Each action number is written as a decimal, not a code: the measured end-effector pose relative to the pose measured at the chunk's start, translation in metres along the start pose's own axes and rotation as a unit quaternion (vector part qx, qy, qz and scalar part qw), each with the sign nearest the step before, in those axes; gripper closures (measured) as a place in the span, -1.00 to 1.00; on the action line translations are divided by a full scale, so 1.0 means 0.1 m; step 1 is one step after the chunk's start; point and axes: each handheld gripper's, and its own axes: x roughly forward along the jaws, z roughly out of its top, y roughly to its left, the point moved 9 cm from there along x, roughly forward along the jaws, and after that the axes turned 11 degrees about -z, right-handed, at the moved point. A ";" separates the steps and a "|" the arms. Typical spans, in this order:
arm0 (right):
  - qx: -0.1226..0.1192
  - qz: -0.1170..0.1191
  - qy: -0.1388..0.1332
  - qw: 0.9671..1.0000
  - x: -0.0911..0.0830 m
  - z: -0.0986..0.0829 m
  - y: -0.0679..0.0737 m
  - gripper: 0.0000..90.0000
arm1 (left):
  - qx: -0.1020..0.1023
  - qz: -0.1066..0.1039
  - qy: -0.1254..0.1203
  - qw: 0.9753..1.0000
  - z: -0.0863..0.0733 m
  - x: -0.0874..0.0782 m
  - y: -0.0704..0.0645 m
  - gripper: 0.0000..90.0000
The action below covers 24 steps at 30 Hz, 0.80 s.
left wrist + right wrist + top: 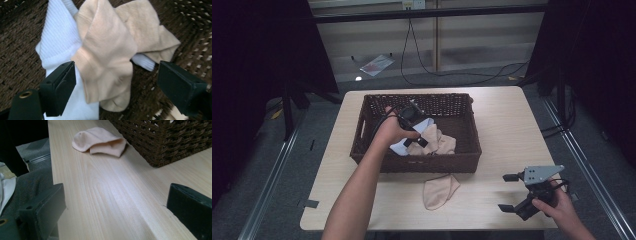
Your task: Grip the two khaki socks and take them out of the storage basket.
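Now left gripper (115, 82) wide around beige sock (110, 52)

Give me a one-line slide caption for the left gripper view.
Open left gripper poised over a beige sock lying across a white sock inside the woven basket.

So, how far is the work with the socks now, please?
It seems to be sorting socks out of the basket. Done: one beige sock lies on the table. In hand: the left gripper, open, sits over a beige sock in the basket. Left: that sock and the white one. The right gripper waits open.
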 end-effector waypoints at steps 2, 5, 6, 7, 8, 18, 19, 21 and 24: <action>0.001 0.001 -0.001 1.000 0.00 0.00 0.00 -0.97 | -0.002 0.000 0.001 1.000 0.00 0.03 0.02 -0.60; -0.001 -0.001 -0.002 1.000 0.00 0.00 -0.01 -0.97 | -0.004 0.010 -0.003 1.000 0.01 0.06 0.06 -0.60; 0.000 -0.001 -0.001 1.000 0.00 0.00 0.00 -0.97 | -0.004 0.013 -0.004 1.000 0.02 0.07 0.07 -0.60; -0.001 -0.001 0.000 1.000 0.00 0.00 0.00 -0.97 | -0.005 0.014 -0.007 1.000 0.02 0.09 0.08 -0.59; 0.000 0.000 0.000 1.000 0.00 0.00 0.00 -0.97 | -0.009 0.018 -0.011 1.000 0.03 0.10 0.09 -0.58; 0.000 -0.001 -0.002 1.000 -0.01 0.00 -0.01 -0.97 | -0.017 0.016 -0.015 1.000 0.03 0.28 0.16 -0.50; -0.001 0.000 -0.001 1.000 -0.01 0.00 0.00 -0.97 | -0.019 0.017 -0.017 1.000 0.04 0.30 0.17 -0.50; -0.003 0.000 -0.001 1.000 0.00 0.00 0.00 -0.97 | -0.019 0.020 -0.025 0.999 0.06 0.31 0.18 -0.49; -0.001 0.000 -0.001 1.000 -0.01 0.00 0.00 -0.97 | -0.023 0.019 -0.030 0.999 0.08 0.34 0.19 -0.43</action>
